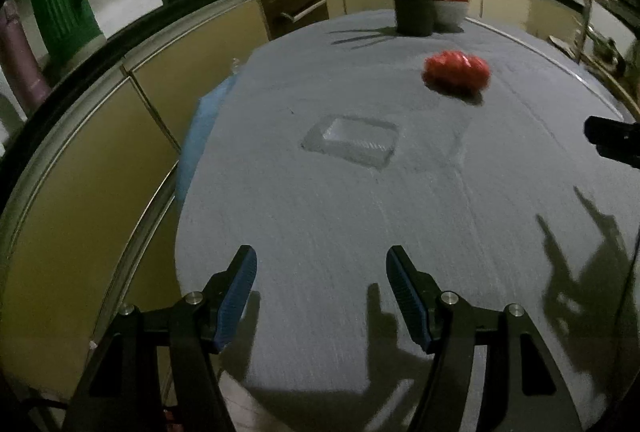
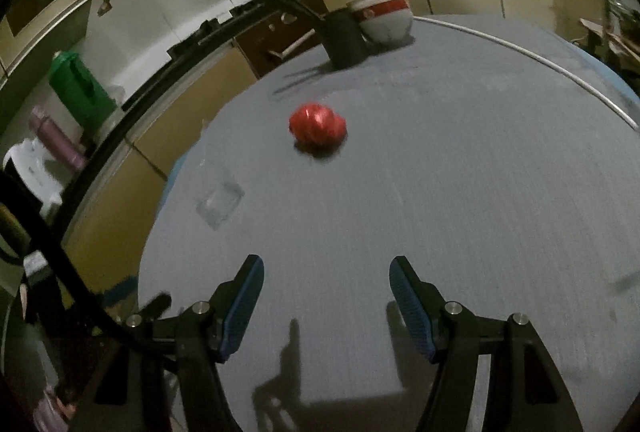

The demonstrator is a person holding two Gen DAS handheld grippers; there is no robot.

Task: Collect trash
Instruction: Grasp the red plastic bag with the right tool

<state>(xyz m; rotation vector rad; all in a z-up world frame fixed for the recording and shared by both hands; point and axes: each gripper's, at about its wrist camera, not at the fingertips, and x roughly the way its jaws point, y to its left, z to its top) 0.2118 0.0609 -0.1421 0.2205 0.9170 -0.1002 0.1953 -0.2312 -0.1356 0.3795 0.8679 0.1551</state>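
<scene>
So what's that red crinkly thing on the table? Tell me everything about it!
The red thing looks like a scrunched-up shiny wrapper or bag, bunched into a roundish lump with ridges and folds that catch the light. It is a bit blurred, so no print can be read. It lies by itself on the grey table cover, beyond the clear plastic tray and nearer than the dark cup and the bowl. Nothing touches it but the cover.

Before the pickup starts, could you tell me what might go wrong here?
The clear plastic tray is nearly invisible against the grey tablecloth and lies flat, so the open left gripper may slip off it. The crumpled red wrapper could roll or skid away from the open right gripper.
</scene>
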